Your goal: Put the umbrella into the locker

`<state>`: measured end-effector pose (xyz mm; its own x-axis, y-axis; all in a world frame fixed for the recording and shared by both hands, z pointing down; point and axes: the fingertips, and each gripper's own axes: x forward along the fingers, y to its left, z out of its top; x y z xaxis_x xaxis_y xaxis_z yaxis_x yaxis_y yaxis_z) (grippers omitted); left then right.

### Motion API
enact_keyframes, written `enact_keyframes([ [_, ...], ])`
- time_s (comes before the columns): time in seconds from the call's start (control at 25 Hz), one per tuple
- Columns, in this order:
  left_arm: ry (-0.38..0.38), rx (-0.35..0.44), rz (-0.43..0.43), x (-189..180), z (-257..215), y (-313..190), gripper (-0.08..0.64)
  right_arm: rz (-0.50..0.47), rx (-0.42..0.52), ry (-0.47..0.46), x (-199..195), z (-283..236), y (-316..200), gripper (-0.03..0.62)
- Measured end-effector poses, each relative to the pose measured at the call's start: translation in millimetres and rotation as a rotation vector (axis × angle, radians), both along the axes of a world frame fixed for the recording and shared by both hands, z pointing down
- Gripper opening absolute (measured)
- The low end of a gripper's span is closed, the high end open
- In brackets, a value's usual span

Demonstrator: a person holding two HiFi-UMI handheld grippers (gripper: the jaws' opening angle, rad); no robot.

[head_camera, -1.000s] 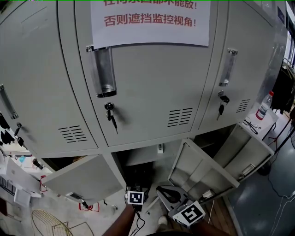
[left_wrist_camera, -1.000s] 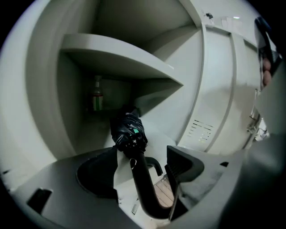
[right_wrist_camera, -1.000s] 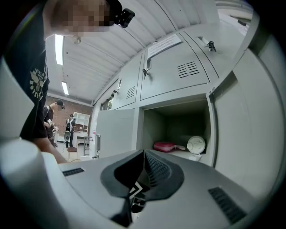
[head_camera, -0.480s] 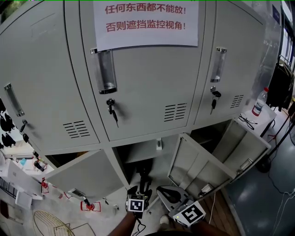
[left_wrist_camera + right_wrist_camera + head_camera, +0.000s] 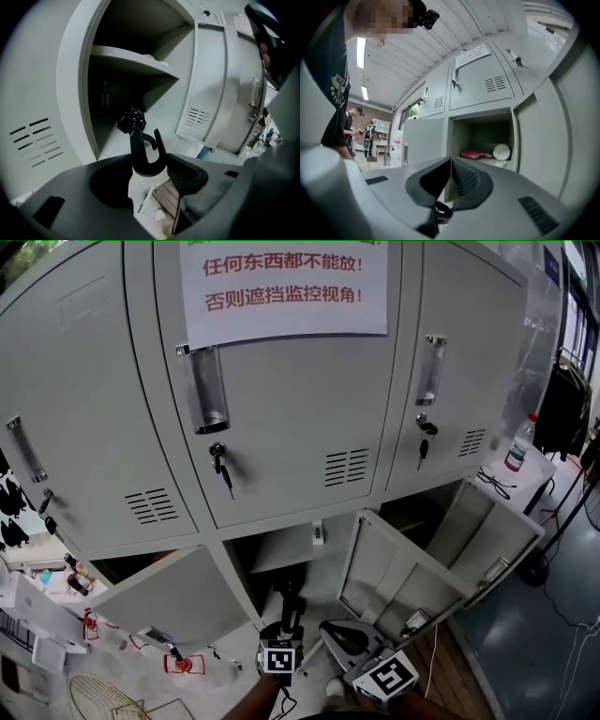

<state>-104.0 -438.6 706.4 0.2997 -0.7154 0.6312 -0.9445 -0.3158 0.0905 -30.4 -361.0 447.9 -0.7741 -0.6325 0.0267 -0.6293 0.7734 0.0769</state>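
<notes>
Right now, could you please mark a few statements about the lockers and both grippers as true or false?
1. The notice on the upper middle door carries red print. True.
2. The left gripper holds nothing. False: the hooked handle of the umbrella sits between its jaws, which have just been closing on it.
3. The right gripper has its jaws together with nothing between them. True.
4. Every locker door is shut. False: the lower doors stand open.
5. A key hangs from the upper middle door. True.
</notes>
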Motion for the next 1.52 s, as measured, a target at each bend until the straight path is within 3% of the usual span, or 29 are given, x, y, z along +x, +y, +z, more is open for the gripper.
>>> enact_keyframes([
  [0.28,0.001,0.029,0.006,-1,-4,-33,0.247,0.011,0.002,-0.005,4,0,-5,0.032],
  [0.96,-0.003,-0.061,0.020,2,12,-66,0.247,0.002,-0.004,0.017,12,3,-21,0.032],
  [1.16,-0.002,0.044,-0.022,-10,-15,-63,0.276,-0.002,-0.038,0.005,9,3,-14,0.032],
  [1.32,-0.004,0.078,-0.034,-17,-42,-39,0.276,-0.008,-0.041,0.011,7,4,-7,0.032],
  [1.52,0.041,0.196,-0.027,-23,-90,-13,0.214,0.011,-0.046,-0.004,4,7,0,0.032],
])
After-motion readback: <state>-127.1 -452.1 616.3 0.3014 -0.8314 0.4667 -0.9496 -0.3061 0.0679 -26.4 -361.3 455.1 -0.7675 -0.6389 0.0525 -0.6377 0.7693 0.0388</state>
